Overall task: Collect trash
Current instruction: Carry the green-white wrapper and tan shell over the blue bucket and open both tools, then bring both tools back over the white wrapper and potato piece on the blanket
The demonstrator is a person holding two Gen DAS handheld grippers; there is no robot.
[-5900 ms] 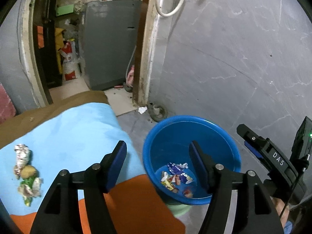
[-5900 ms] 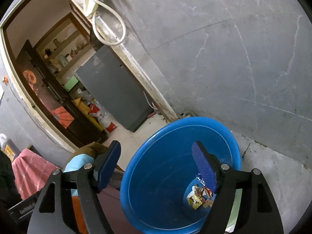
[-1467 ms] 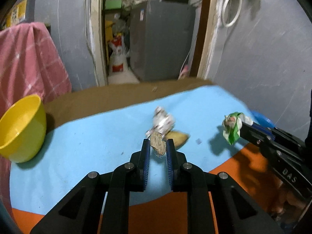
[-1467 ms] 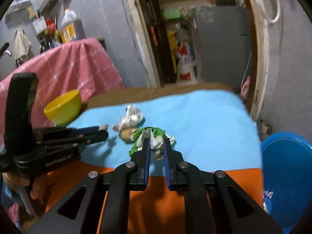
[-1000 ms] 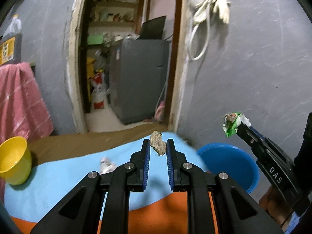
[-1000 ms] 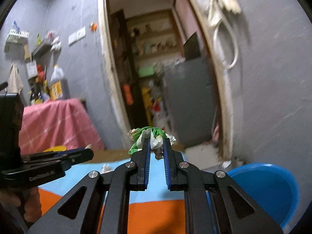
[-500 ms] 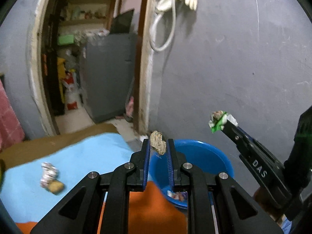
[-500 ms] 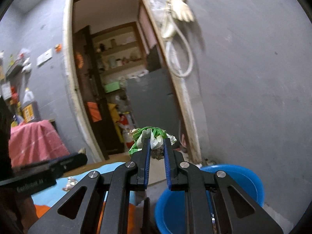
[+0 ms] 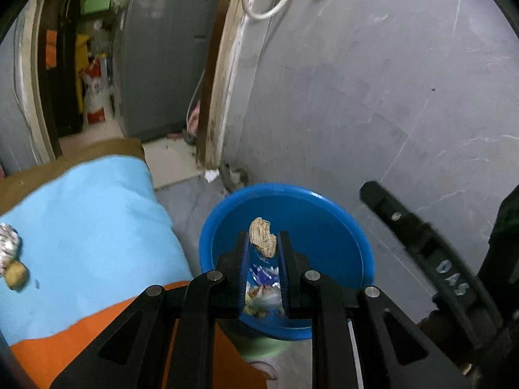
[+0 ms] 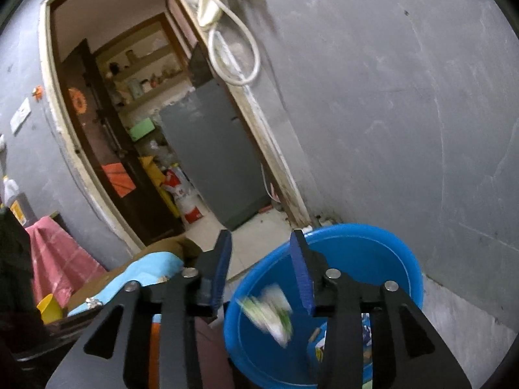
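My left gripper (image 9: 262, 243) is shut on a tan crumpled scrap (image 9: 262, 236) and holds it over the blue tub (image 9: 343, 214), which has wrappers (image 9: 262, 288) at its bottom. My right gripper (image 10: 261, 256) is open over the tub's left rim (image 10: 402, 253). The green and white wrapper (image 10: 269, 312) is blurred in the air below the right fingers, inside the tub. A crumpled foil ball (image 9: 7, 248) and a small brown lump (image 9: 16, 274) lie on the light blue cloth (image 9: 84, 210).
The tub stands on the floor against a grey wall (image 9: 373, 81), next to the cloth-covered table edge with an orange cloth (image 9: 74, 337). A doorway with a grey fridge (image 10: 211, 152) is behind. A yellow bowl (image 10: 48, 308) sits far left.
Both grippers tilted down toward the tub. My right gripper opened and let go of the green and white wrapper, which is falling into the tub. My left gripper stays shut on the scrap.
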